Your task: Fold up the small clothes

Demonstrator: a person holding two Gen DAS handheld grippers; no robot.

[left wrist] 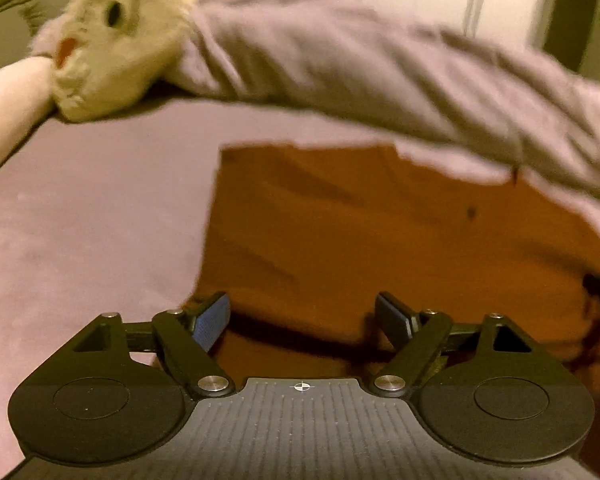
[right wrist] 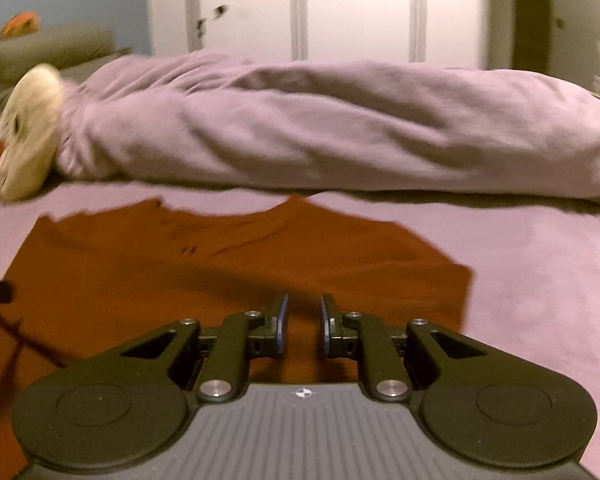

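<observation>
Bed (right wrist: 540,264) with mauve sheet, carrying a bunched duvet (right wrist: 340,132) and a white plush toy (left wrist: 116,36) at the far side. An orange garment (right wrist: 180,264) lies spread flat on the sheet, its far edge beside the duvet; no fold is visible yet, so judged from this the task is at its start, with all folds left. Left tongs (left wrist: 304,320) sit over the garment's near edge, jaws wide apart, holding nothing. Right tongs (right wrist: 303,320) sit over the near edge too, jaws narrowly apart, nothing clamped.
</observation>
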